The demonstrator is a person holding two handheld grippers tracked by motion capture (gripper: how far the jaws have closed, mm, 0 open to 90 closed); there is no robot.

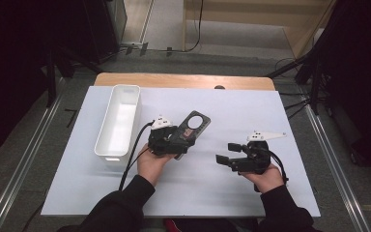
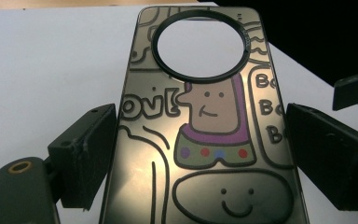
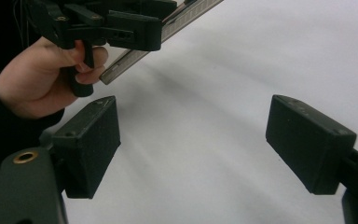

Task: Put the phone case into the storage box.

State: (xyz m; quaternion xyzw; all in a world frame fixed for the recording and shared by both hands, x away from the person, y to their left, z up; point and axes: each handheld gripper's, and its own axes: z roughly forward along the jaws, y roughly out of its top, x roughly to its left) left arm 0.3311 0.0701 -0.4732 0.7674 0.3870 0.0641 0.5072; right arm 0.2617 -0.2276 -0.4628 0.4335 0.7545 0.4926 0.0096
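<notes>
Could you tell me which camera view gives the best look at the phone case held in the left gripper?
The left gripper view: the phone case sits between the jaws, cartoon print and round camera cutout clear. The high view shows it small and dark; the right gripper view shows mostly its edge.

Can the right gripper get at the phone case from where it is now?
Probably yes: the right gripper is open, and bare table lies between it and the phone case in the left gripper.

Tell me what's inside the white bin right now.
The white bin looks empty: its bare floor shows in the high view. Its near wall hides the closest strip of the floor.
</notes>
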